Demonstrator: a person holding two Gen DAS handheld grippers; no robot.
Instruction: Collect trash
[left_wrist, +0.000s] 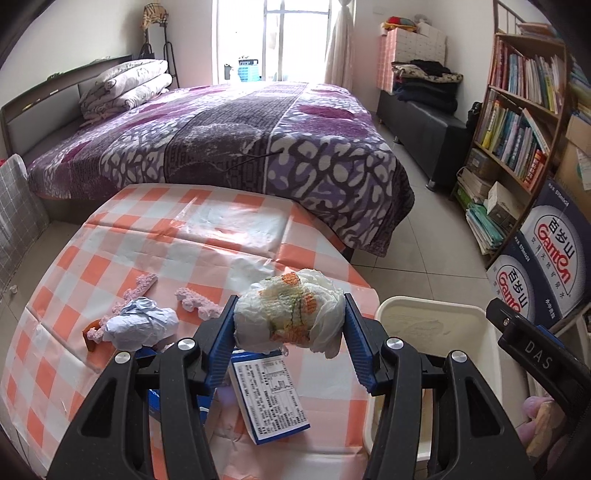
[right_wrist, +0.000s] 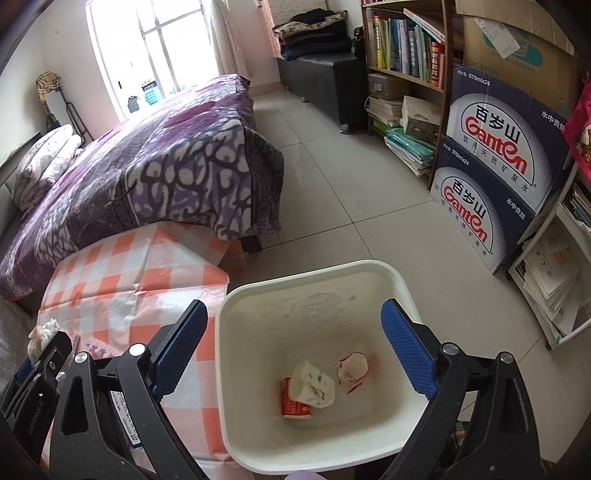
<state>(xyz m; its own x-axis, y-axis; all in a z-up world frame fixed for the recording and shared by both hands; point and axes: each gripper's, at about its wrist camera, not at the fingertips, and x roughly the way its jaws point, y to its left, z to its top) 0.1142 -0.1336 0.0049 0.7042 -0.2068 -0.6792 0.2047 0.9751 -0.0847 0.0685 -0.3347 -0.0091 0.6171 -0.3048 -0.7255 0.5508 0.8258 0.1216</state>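
A: Where's the trash right now?

B: The left gripper (left_wrist: 290, 325) has its jaws closed on a crumpled white tissue wad with orange and green print (left_wrist: 291, 312), lifted above the right edge of the desk with the orange-and-white checked cloth (left_wrist: 110, 258). The cream square plastic bin (right_wrist: 314, 454) stands on the floor just beside that edge.

A: And the other one?

B: The right gripper (right_wrist: 295, 350) hangs over the bin with its jaws wide and nothing between them. In the bin lie a crumpled white wad on a red carton (right_wrist: 308, 391) and a red-edged scrap (right_wrist: 352, 367).

A: How does the wad handle?

B: I'd judge it light, soft and squashy; pinching across its middle, as now, suits it. A loose flap could slip out.

A: What's left?

B: A pale blue crumpled paper ball (left_wrist: 142, 325), pink fuzzy strips (left_wrist: 195, 306) near the left edge, and a blue-and-white printed carton (left_wrist: 269, 398) at the near edge; the carton is stiffer, so take it by its narrow sides.
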